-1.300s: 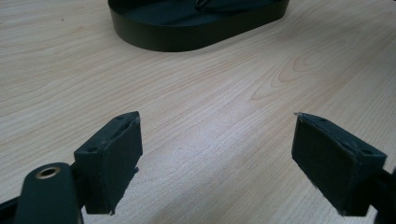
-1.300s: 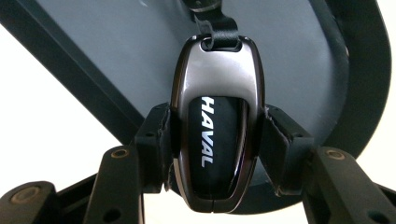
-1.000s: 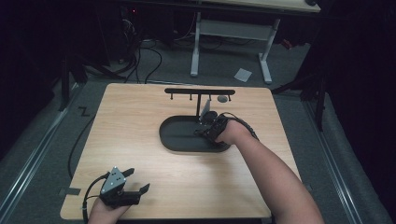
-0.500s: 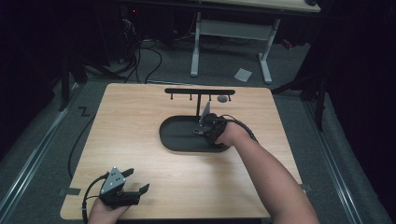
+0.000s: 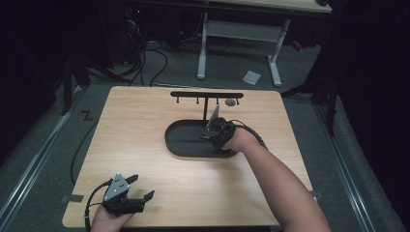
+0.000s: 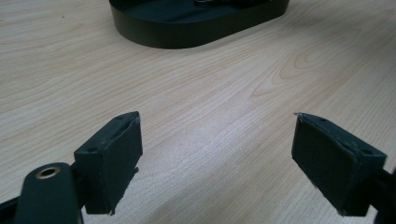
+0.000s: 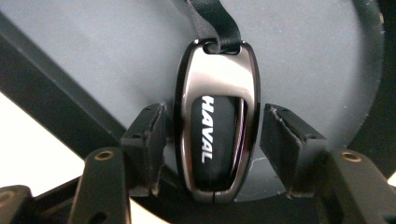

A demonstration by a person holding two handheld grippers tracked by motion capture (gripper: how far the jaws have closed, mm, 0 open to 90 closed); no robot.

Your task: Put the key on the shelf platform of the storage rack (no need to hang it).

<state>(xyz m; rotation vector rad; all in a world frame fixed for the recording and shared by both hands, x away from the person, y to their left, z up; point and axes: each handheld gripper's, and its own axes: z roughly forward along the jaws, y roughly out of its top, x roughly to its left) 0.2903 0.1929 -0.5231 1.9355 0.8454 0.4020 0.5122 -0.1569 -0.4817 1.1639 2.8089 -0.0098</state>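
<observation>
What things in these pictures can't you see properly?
- Strap of the car key: cut off by the top edge of the right gripper view.
- Whether the right tongs touch the key: the left jaw looks against it, the right shows a small gap.
- The key in the high view: hidden under the hand.
- Small round thing by the rack: too small to name.
- Tray: top cut off in the left gripper view.

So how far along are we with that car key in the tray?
Done: the right gripper has reached the black tray and brackets the Haval key fob. In hand: its jaws sit either side, a small gap showing, not yet clamped. Left: closing and lifting. The left gripper rests open near the table's front edge.
</observation>
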